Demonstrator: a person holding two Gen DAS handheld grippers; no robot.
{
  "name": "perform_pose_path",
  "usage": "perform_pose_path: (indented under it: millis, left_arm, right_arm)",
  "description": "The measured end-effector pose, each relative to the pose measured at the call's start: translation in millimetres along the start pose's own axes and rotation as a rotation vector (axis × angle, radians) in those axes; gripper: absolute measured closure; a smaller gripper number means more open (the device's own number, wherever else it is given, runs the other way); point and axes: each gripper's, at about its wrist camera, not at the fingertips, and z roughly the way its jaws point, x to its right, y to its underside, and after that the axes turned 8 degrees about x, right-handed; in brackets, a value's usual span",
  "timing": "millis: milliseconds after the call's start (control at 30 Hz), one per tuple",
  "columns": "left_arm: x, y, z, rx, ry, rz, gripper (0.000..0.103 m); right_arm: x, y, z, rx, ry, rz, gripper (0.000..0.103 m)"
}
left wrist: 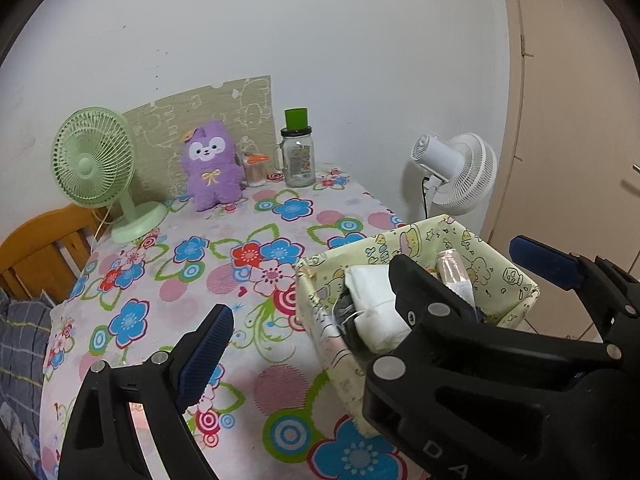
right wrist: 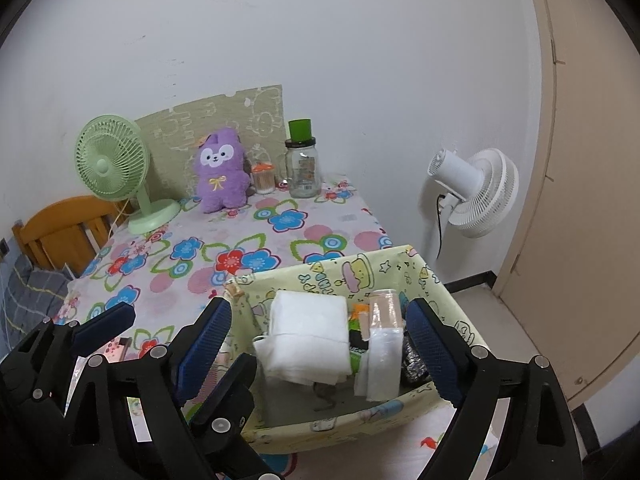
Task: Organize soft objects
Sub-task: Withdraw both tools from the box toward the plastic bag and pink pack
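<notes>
A purple plush toy (left wrist: 212,166) (right wrist: 220,172) sits upright at the back of the flowered table (left wrist: 248,236) (right wrist: 288,236). A pale green cartoon-print fabric basket (left wrist: 340,360) (right wrist: 340,270) stands at the table's near right corner. It holds a folded white cloth (left wrist: 376,320) (right wrist: 308,332), a clear roll (right wrist: 384,308) and dark items. My left gripper (left wrist: 316,316) (right wrist: 186,336) hangs open beside the basket's left wall. My right gripper (right wrist: 320,308) (left wrist: 460,258) hovers open over the basket, pads touching nothing. The two grippers' inner fingers overlap.
At the back stand a green desk fan (left wrist: 94,160) (right wrist: 112,160), a glass jar (left wrist: 298,160) with a green lid and an orange-lidded swab pot (right wrist: 264,180). A white fan (right wrist: 472,192) and a door (right wrist: 592,160) are to the right, a wooden chair (left wrist: 44,248) to the left.
</notes>
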Motion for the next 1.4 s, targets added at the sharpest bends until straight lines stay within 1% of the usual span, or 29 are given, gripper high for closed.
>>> perform_pose_path:
  millis: [400, 833, 1133, 1400]
  left_arm:
    - [-32, 9, -20, 0.026, -0.024, -0.027, 0.009]
    - [-67, 15, -39, 0.058, -0.058, -0.047, 0.009]
    - [-93, 22, -45, 0.056, -0.077, -0.072, 0.009]
    - [-114, 30, -44, 0.042, -0.105, -0.077, 0.009]
  right_arm:
    - [-36, 1, -13, 0.017, -0.018, -0.036, 0.012]
    - [-76, 2, -23, 0.039, -0.063, -0.05, 0.012]
    - [-104, 4, -23, 0.045, -0.082, -0.061, 0.012]
    - [-124, 10, -16, 0.021, -0.111, -0.061, 0.012]
